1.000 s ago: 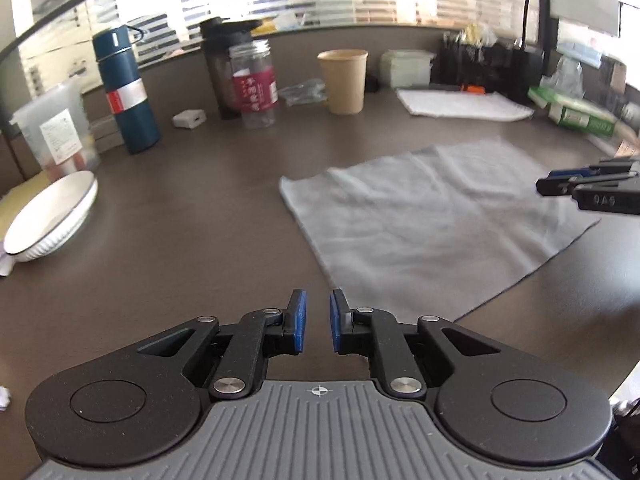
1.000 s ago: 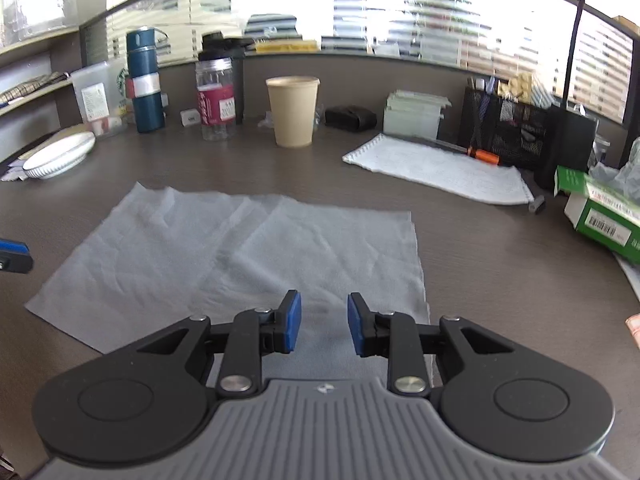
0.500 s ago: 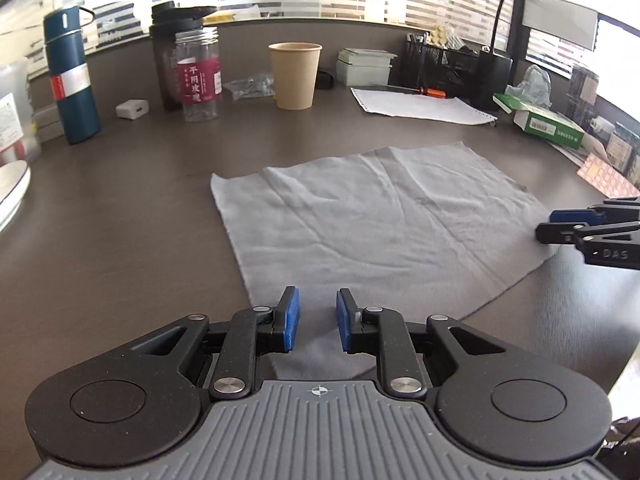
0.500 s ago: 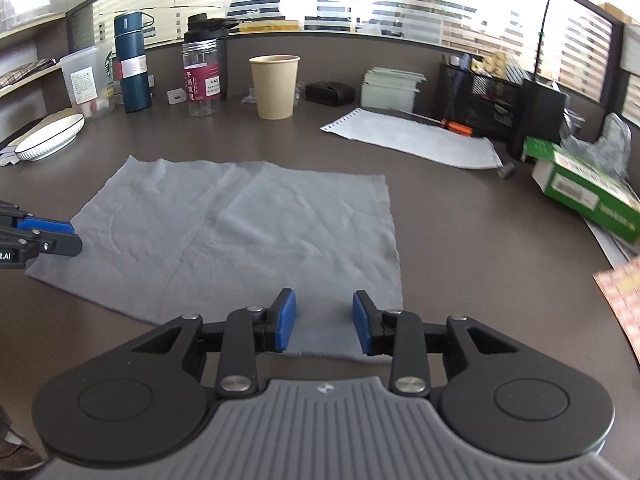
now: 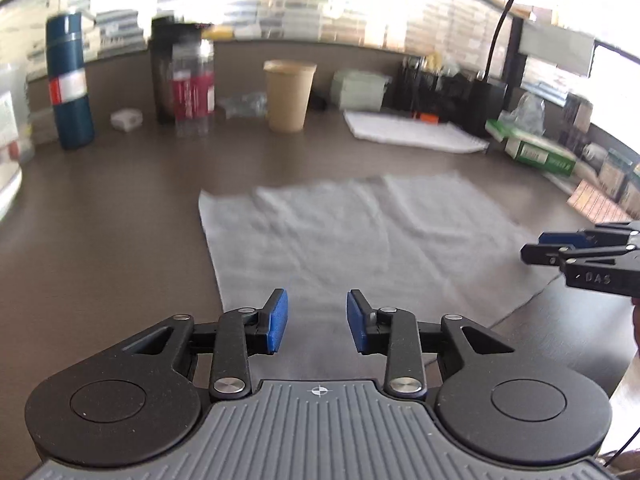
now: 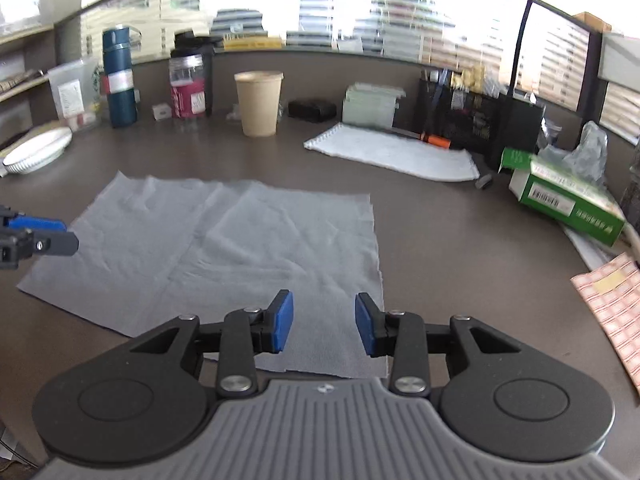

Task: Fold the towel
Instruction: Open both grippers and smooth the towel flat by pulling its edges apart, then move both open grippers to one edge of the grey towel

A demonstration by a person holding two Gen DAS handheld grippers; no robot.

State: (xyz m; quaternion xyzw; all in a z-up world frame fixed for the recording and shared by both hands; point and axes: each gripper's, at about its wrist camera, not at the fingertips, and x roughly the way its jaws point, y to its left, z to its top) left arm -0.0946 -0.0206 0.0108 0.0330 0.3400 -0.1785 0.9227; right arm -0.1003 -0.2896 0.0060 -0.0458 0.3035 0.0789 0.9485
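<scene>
Now both grippers sit over the near edge of the grey towel (image 6: 248,240), spread flat on the brown desk (image 6: 460,248). The left gripper (image 5: 316,320) has just been widening its jaws, nothing between them; the right gripper (image 6: 324,322) widened a moment sooner and holds nothing either. Looks like a two-corner pickup coming. The towel's nearest hem hides behind both gripper bodies, and the left view is blurred.

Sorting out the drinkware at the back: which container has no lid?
The tan paper cup: open-topped, while the blue flask and red-labelled jar are capped.
</scene>
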